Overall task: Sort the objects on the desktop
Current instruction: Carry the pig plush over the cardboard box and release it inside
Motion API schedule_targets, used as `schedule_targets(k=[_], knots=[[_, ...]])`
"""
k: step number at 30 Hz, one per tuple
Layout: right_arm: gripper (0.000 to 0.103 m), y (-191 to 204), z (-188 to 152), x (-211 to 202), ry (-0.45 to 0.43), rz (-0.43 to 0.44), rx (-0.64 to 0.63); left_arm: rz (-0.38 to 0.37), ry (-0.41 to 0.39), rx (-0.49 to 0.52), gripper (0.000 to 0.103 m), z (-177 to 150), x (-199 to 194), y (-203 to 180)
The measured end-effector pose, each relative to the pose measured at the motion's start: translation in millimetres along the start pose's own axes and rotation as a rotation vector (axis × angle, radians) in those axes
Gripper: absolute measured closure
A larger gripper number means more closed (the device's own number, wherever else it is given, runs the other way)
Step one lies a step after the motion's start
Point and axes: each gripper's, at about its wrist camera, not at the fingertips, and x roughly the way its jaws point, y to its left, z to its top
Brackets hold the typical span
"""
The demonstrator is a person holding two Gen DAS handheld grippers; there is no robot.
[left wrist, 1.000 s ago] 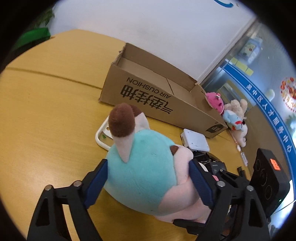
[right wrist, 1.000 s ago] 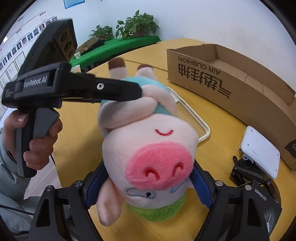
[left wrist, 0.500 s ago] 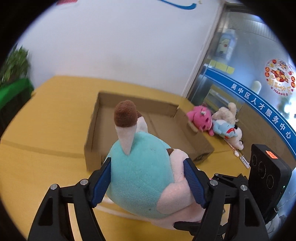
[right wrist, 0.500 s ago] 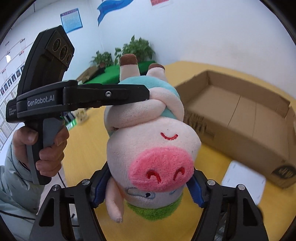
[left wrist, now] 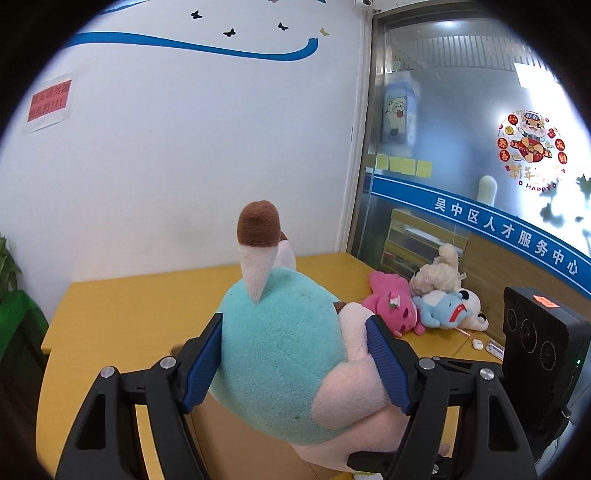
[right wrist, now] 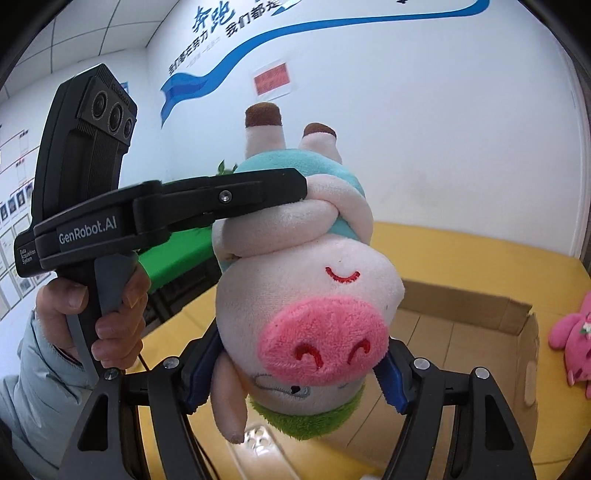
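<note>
Yellow table (left wrist: 122,314), plush pig (right wrist: 306,295) upside-down, feet up

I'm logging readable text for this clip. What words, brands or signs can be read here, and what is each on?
"GenRobot.AI": side of the left hand-held gripper.
"Data Acquisition System": small print on that tool's rear end.
"吴中区人才服务中心": blue band on the glass partition.
"HAPPY": round festive sticker on the glass; its other characters are too blurred.
"奔跑": blue wall lettering; the smaller lines beside it are unclear.
Red wall notice: too blurred to read.
</note>
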Motion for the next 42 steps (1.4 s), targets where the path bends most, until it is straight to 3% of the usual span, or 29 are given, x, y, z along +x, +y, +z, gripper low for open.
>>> schedule_targets(k=[5, 11, 15, 22, 27, 30, 33, 36, 42], knots=[[0.032, -17.0, 36.3, 27.1, -0.016, -0.004, 0.046, 0.012, 0.024, -0.005, 0.028, 27.7, 35.8, 30.1], [0.032, -43.6, 49.3, 96.3, 0.006, 0.013, 0.167, 0.023, 0.114, -0.006, 0.028, 22.3, 86.8, 68.2], [0.032, -71.3, 36.4, 146.5, 0.041, 0.018, 0.298, 0.046, 0.220, -0.015, 0.028, -0.4, 142.0, 93.2], [0.032, -114.3, -0.6, 234.8, 0.178, 0.035, 0.489, 0.069, 0.406, -0.051, 0.028, -45.6, 229.7, 125.4], [0.027, -136.9, -36.0, 283.4, 0.291, 0.041, 0.603, 0.086, 0.540, -0.017, 0.029, -78.1, 277.9, 122.9], [0.023, -137.7, -57.6, 310.9, 0.385, 0.080, 0.656, 0.147, 0.613, 0.033, 0.046, -93.0, 299.1, 116.3], [0.023, -130.9, -69.8, 325.7, 0.432, 0.146, 0.678, 0.193, 0.674, 0.017, 0.047, -101.3, 312.0, 124.1], [0.022, -130.5, -70.3, 326.7, 0.442, 0.173, 0.685, 0.192, 0.680, -0.021, 0.047, -101.1, 312.9, 131.6], [0.021, -132.4, -64.1, 317.7, 0.446, 0.123, 0.636, 0.201, 0.684, -0.041, 0.047, -99.0, 313.8, 128.5]])
